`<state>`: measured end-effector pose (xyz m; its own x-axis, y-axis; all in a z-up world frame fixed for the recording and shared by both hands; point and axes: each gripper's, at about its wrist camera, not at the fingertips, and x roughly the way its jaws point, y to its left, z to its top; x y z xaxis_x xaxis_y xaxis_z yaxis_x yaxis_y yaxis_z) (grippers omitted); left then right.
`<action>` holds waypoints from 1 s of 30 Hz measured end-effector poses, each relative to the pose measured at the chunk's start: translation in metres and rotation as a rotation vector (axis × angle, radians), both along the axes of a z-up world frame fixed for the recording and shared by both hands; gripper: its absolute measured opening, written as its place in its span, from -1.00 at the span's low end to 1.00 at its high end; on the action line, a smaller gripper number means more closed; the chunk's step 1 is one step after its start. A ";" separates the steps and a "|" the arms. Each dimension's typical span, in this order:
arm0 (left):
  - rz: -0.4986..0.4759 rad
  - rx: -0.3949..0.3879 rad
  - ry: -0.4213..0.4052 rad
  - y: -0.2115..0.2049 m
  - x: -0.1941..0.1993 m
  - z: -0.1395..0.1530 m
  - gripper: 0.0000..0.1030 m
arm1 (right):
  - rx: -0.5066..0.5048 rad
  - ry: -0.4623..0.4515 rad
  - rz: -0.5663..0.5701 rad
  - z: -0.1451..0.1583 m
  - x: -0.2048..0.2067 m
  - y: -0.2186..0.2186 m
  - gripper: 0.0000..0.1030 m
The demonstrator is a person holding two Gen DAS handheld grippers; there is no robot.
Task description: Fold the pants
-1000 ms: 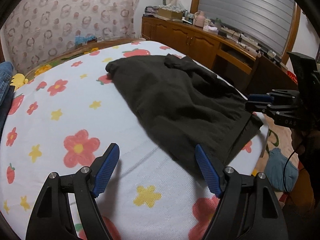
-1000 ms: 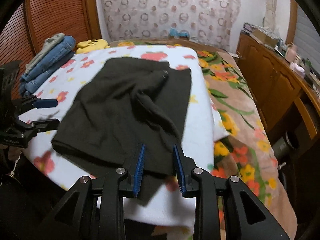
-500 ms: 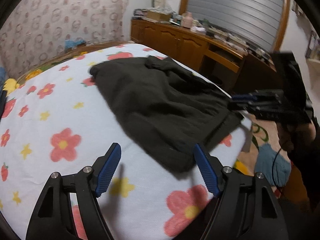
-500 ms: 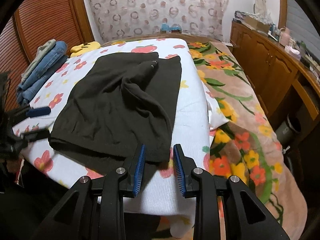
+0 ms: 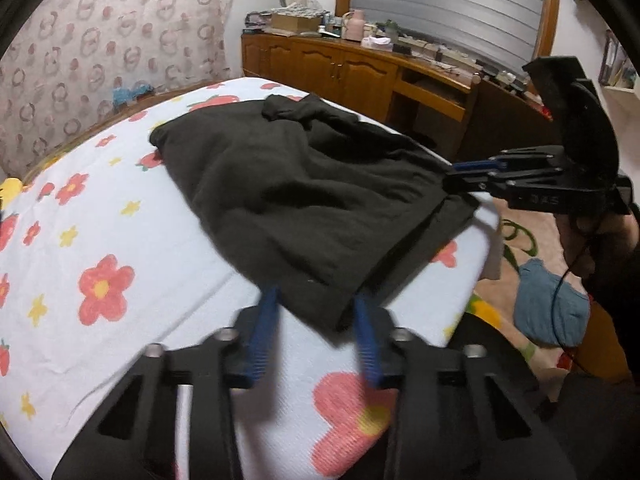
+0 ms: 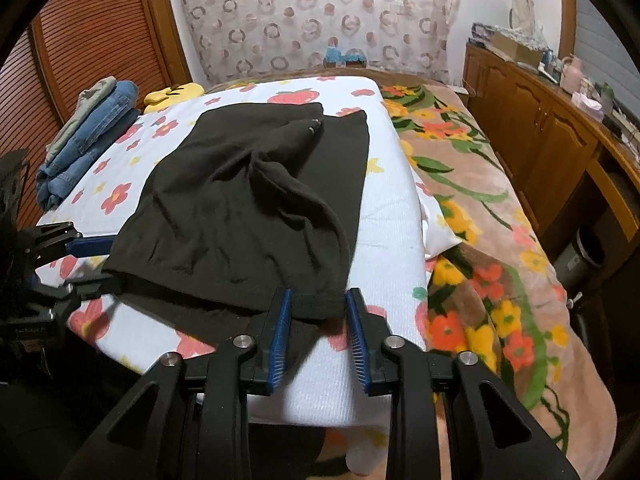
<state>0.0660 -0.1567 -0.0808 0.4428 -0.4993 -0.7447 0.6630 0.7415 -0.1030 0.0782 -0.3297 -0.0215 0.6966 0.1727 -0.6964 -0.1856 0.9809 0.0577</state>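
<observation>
Black pants (image 5: pixel 304 184) lie spread on a white flowered sheet (image 5: pixel 100 240). My left gripper (image 5: pixel 316 300) is at their near corner, which sits between its blue pads (image 5: pixel 264 328). Its jaws are closing, with a gap still showing. It also shows at the left edge of the right wrist view as left gripper (image 6: pixel 94 262), astride that corner. My right gripper (image 6: pixel 318 312) straddles the other hem corner of the pants (image 6: pixel 248 208). Those jaws are closing too, with the pads (image 6: pixel 280 332) still apart. The left wrist view shows this right gripper (image 5: pixel 452 178) at the cloth's right edge.
Folded jeans (image 6: pixel 88 128) and a yellow plush (image 6: pixel 176 94) sit by the slatted wall. A floral blanket (image 6: pixel 480 220) covers the bed's right side. A wooden cabinet (image 6: pixel 540 128) runs alongside, with a bin (image 6: pixel 580 256) below. A blue-grey cloth (image 5: pixel 548 312) lies on the floor.
My left gripper has moved in onto the pants' near corner and its jaws have narrowed sharply around it. The right gripper has hardly moved; the hem corner now sits between its pads.
</observation>
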 end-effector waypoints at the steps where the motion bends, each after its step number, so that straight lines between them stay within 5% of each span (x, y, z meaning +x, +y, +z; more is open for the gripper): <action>1: -0.005 0.000 -0.004 0.000 -0.001 0.000 -0.55 | 0.008 -0.005 0.004 0.001 -0.002 0.000 -0.79; 5: -0.005 -0.012 -0.024 0.002 -0.005 0.007 -0.72 | 0.035 -0.046 0.015 0.012 -0.013 -0.001 -0.83; 12: 0.045 -0.086 -0.066 0.025 -0.007 0.030 -0.74 | 0.048 -0.070 0.064 0.024 -0.037 0.006 -0.85; 21: 0.079 -0.065 -0.016 0.037 -0.004 0.015 -0.73 | 0.067 0.026 0.101 -0.007 -0.046 0.017 -0.86; 26: 0.088 -0.047 -0.020 0.040 -0.006 0.018 -0.51 | 0.077 0.015 0.086 -0.007 -0.042 0.014 -0.85; 30: 0.121 -0.043 -0.054 0.049 -0.006 0.026 0.00 | 0.067 -0.024 0.067 0.004 -0.042 0.013 -0.80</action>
